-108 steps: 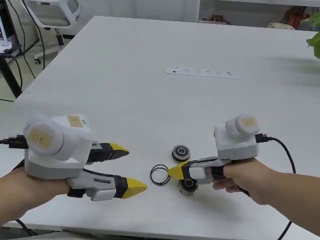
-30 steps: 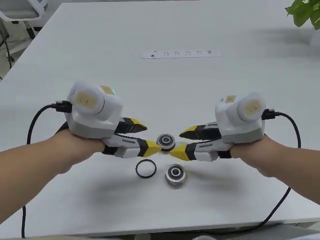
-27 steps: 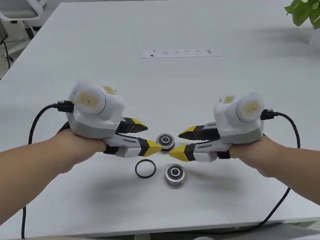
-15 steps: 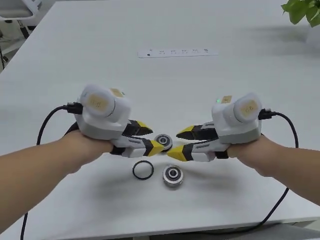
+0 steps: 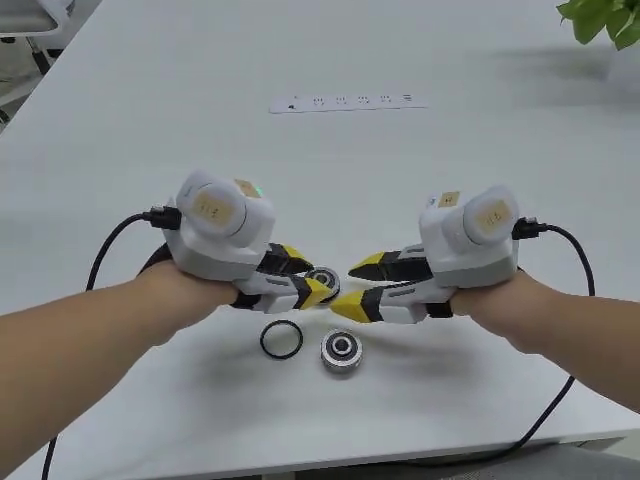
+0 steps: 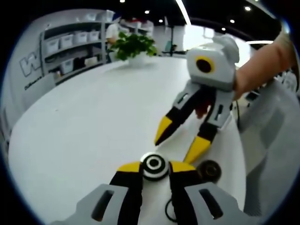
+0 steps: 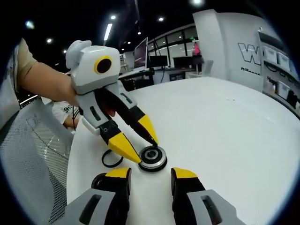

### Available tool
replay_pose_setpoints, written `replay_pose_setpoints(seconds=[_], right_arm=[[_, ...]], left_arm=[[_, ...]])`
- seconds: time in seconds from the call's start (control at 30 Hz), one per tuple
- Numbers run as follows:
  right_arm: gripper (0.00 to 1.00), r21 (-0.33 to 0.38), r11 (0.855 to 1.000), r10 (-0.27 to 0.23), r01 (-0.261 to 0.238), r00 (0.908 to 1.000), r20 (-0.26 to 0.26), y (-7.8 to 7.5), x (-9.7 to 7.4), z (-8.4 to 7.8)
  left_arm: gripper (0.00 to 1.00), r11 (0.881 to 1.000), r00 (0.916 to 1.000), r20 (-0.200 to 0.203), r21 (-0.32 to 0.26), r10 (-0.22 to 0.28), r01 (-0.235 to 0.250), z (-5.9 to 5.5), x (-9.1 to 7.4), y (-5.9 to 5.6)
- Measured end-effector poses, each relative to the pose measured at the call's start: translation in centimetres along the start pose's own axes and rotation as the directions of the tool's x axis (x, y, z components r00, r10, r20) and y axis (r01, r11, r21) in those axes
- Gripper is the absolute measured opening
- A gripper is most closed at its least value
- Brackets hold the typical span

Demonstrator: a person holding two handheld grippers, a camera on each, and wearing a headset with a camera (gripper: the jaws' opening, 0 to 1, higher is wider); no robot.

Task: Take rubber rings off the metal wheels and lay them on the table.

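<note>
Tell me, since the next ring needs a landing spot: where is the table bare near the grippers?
Bare table stretches between the power strip and the grippers. A smaller free patch lies right of the loose wheel, toward the cable. Crowded: the left gripper with its held wheel, the open right gripper and the black ring cluster together.

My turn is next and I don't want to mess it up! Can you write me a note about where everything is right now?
Left gripper: jaws shut on one metal wheel, low over the table.
Right gripper: jaws open, holding nothing, tips right beside that wheel.
Second metal wheel: sits on the table nearer you, with a black rubber ring lying loose beside it.
Done: at least that ring is off.
Left: I can't tell if either wheel has a ring on it; check the held one first.
</note>
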State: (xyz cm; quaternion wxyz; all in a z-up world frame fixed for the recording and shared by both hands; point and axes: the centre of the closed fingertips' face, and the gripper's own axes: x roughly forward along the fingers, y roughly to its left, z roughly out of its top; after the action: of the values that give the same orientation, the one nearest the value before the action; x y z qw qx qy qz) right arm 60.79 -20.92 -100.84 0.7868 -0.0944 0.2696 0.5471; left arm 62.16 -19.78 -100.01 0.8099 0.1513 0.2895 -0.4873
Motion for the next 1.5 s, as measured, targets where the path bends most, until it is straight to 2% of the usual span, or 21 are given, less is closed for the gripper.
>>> replay_pose_setpoints(seconds=[0.33, 0.77, 1.13, 1.23, 1.5], right_arm=[[0.31, 0.000, 1.000, -0.003, 0.003, 1.0000, 0.004, -0.1, 0.1, 0.1], [0.30, -0.017, 1.000, -0.011, 0.011, 0.9999, 0.003, 0.1, 1.3, 0.4], [0.27, -0.033, 0.999, -0.030, 0.030, 0.9995, -0.005, -0.1, 2.0, 0.4], [0.26, -0.033, 0.998, -0.048, 0.049, 0.9988, 0.008, -0.4, 2.0, 0.7], [0.23, -0.042, 0.998, -0.040, 0.040, 0.9992, 0.006, -0.2, 1.6, 0.4]], left_arm=[[0.14, 0.999, 0.9998, -0.001, 0.049, 0.017, -0.017, 0.1, 0.3, 0.0], [0.13, 0.999, 0.9991, 0.013, 0.027, 0.040, -0.040, 0.2, 0.1, -0.4], [0.13, 0.999, 0.9987, 0.012, 0.019, 0.049, -0.049, 0.0, 0.1, -0.2], [0.13, 0.999, 0.9987, 0.011, 0.019, 0.050, -0.050, 0.0, 0.1, -0.1], [0.13, 0.998, 0.9985, 0.014, 0.016, 0.053, -0.053, -0.1, 0.0, -0.1]])
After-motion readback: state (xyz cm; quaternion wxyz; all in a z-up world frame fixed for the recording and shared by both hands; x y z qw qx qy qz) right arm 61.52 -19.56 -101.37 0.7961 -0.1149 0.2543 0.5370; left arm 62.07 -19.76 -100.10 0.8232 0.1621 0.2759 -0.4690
